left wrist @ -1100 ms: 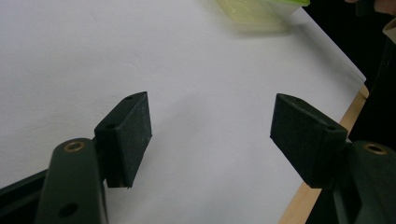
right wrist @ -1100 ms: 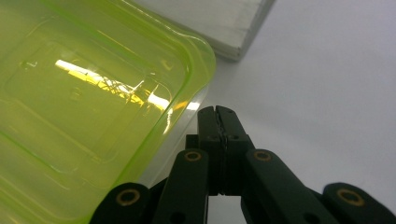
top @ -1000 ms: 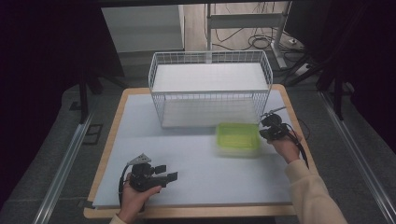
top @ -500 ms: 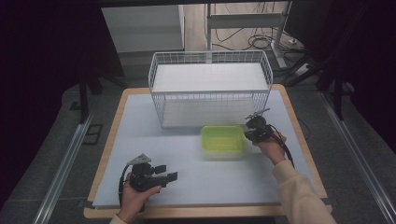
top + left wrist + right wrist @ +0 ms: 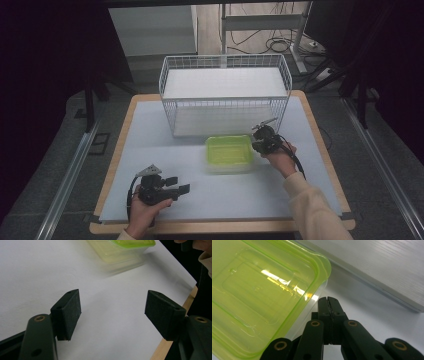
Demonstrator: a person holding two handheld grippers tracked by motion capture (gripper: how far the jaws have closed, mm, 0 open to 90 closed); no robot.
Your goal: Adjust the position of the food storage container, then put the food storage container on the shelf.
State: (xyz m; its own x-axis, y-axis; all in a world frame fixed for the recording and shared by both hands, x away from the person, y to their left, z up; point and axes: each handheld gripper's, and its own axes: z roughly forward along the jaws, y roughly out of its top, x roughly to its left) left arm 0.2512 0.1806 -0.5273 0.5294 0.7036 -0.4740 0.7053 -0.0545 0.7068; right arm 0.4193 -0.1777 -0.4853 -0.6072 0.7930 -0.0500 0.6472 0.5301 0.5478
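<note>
High view: the green-lidded container (image 5: pixel 229 152) sits on the bench (image 5: pixel 150 130) just in front of the wire basket (image 5: pixel 225 95), with the right hand-held gripper (image 5: pixel 263 141) at its right edge. Judged step: the container is being nudged sideways across the bench by pushing. Right gripper view: the jaws are pressed together with nothing between them, their tips close beside the container's lid corner (image 5: pixel 322 265); actual contact cannot be confirmed. The left hand-held gripper (image 5: pixel 177 187) rests near the bench's front edge, well apart from the container, jaws wide apart and holding nothing. Next move, as judged: a steady, low push against the container wall, since its light, slick plastic may skid or rotate.
</note>
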